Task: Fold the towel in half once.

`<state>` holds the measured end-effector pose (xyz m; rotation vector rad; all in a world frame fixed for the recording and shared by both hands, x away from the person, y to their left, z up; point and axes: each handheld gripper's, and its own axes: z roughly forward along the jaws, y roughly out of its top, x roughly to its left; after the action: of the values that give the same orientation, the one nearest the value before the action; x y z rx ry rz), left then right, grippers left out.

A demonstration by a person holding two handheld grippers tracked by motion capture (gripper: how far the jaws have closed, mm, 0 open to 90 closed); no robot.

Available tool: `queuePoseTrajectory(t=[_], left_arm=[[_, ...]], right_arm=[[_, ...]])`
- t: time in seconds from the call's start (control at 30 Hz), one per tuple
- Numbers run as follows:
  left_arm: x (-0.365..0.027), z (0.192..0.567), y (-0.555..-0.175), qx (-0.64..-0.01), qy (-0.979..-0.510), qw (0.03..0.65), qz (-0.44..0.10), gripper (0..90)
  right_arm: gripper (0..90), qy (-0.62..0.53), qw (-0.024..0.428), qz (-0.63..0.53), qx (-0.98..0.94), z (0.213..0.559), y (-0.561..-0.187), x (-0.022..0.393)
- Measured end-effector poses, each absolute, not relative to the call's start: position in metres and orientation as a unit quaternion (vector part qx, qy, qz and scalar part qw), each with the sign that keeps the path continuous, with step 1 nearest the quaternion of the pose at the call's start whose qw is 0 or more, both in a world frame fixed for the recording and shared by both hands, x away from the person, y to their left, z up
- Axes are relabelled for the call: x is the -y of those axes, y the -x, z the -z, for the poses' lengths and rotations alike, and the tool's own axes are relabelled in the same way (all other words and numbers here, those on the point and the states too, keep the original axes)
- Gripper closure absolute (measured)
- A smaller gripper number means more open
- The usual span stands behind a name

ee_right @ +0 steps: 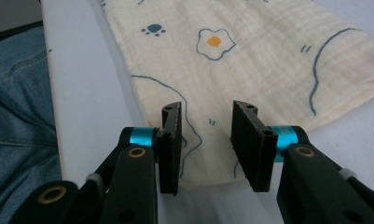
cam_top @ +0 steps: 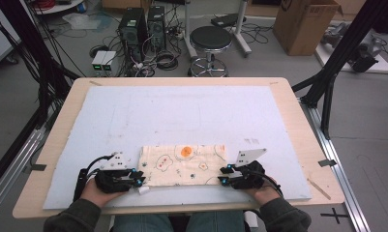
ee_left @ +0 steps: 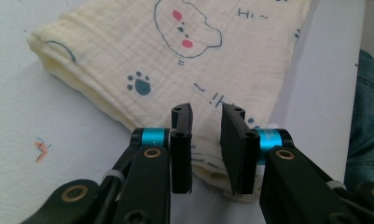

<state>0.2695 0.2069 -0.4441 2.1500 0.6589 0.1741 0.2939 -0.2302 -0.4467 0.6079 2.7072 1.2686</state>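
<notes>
cloth: folded printed muslin [cam_top: 182, 165] at table's near edge | feel: soft, light, floppy | grip: you'd pinch near corners | left gripper [ee_left: 206, 122] and right gripper [ee_right: 206, 123]: jaws parted, nothing pinched

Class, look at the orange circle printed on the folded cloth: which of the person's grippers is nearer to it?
Right, narrowly. The right gripper sits at the cloth's near right corner; the left gripper sits at its near left corner. The orange circle lies slightly right of centre.

far mat [cam_top: 182, 104]: bare | obstacle: folded cloth [cam_top: 182, 164] between hand-held grippers
</notes>
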Motion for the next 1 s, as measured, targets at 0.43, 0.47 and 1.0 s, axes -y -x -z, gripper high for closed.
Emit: queuePoseTrajectory(t=[0.43, 0.47, 1.0], left_arm=[[-0.213, 0.423, -0.279, -0.291, -0.830, 0.470, -0.078, 58.4], [-0.214, 0.422, -0.281, -0.297, -0.825, 0.474, -0.079, 57.3], [-0.208, 0.415, -0.349, -0.379, -0.792, 0.471, -0.086, 53.9]], right_arm=[[49.7, -0.206, 0.031, -0.433, -0.877, 0.435, -0.300, 0.228], [49.5, -0.206, 0.035, -0.437, -0.875, 0.432, -0.302, 0.228], [51.0, -0.296, 0.034, -0.437, -0.849, 0.412, -0.379, 0.225]])
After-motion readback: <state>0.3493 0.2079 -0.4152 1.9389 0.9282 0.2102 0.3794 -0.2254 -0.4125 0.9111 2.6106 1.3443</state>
